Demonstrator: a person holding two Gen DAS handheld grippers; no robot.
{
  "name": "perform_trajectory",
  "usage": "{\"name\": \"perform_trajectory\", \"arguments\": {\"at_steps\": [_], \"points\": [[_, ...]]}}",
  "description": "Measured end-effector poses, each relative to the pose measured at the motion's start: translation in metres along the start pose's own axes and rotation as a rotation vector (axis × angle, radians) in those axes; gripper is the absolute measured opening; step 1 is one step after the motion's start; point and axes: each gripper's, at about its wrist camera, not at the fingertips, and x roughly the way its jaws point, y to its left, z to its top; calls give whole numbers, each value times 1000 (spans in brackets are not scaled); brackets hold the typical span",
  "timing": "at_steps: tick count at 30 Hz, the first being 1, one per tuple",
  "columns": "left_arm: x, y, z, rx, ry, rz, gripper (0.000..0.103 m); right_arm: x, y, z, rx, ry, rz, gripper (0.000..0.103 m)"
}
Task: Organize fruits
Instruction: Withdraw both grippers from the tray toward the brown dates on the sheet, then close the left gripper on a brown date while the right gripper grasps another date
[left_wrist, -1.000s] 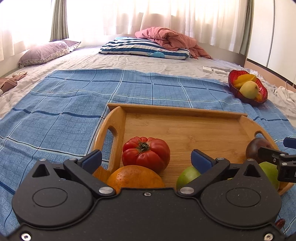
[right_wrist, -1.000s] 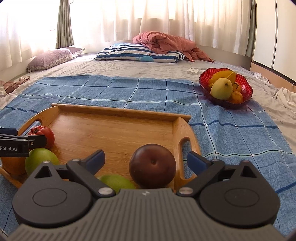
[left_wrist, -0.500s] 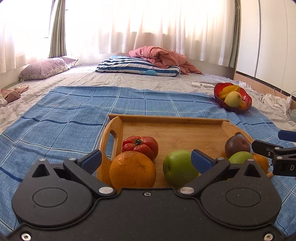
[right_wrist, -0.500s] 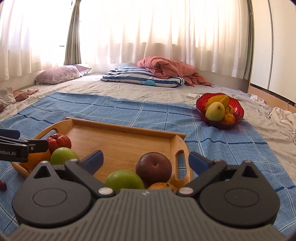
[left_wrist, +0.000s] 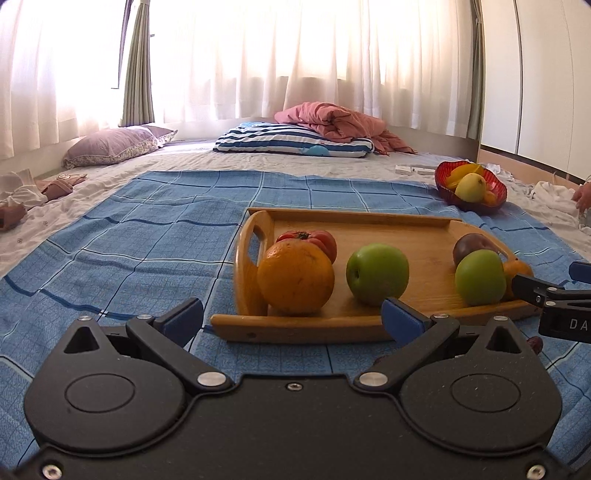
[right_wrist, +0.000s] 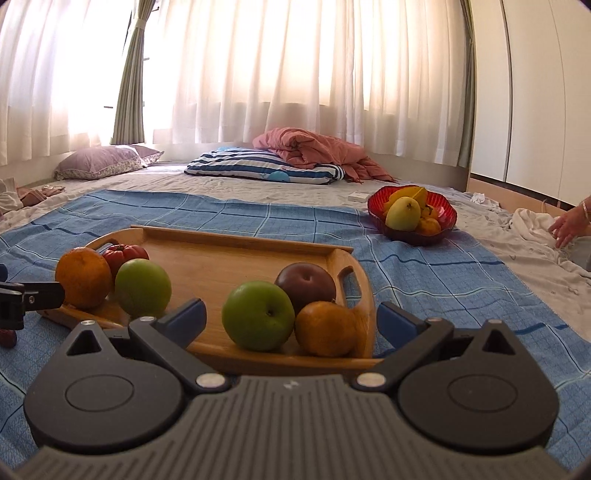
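Observation:
A wooden tray (left_wrist: 332, 326) lies on a blue checked blanket. At its left end sit an orange (left_wrist: 295, 277), a red tomato (left_wrist: 310, 238) and a green apple (left_wrist: 376, 273). At its right end are a second green apple (right_wrist: 258, 314), a dark red apple (right_wrist: 304, 284) and a small orange (right_wrist: 325, 328). My left gripper (left_wrist: 293, 317) is open and empty, just short of the tray's near rim. My right gripper (right_wrist: 291, 317) is open and empty before the tray's right end. A red bowl (right_wrist: 412, 214) of yellow fruit stands further back on the right.
A small dark red fruit (left_wrist: 535, 345) lies on the blanket by the tray's near right corner. A person's hand (right_wrist: 569, 221) rests on white cloth at far right. A striped pillow (left_wrist: 295, 142), pink duvet and purple pillow lie at the back.
Both grippers have drawn back from the tray and tilted up. The fruits, once between or under the fingers, now stand clear ahead of the fingertips. Both stay open.

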Motion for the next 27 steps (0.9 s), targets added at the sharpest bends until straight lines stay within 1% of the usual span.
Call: {"name": "perform_trajectory", "arguments": {"at_steps": [3,5,7,11,12,13,14,15,17,21,22,23,27], "points": [[-5,1,-11,27,-23,23,103,-4,1,-10,17,6,-2,103],[-7,1,-17,53,-28,43,102,-5,3,-17,15,17,1,103],[-8,2,-22,57,-28,56,102,-7,6,-25,13,23,-3,102],[-6,9,-30,30,1,52,95,-9,9,-35,17,34,-10,97],[-5,10,-31,26,7,58,90,-10,9,-37,26,37,-7,96],[-5,12,-32,22,14,61,85,-10,8,-39,35,42,-2,93],[-4,13,-34,21,22,60,77,-10,8,-40,40,47,-1,90],[-4,14,-35,21,31,56,72,-11,8,-42,43,52,0,88],[-5,14,-37,25,33,62,69,-10,9,-44,45,63,0,81],[-10,13,-42,35,20,114,68,-11,10,-48,38,70,-9,73],[-11,13,-43,34,16,122,68,-11,11,-48,36,72,-14,69],[-12,12,-43,32,16,131,68,-11,11,-49,37,74,-20,65],[-10,14,-44,15,32,167,68,-10,10,-53,51,85,-34,57]]}}
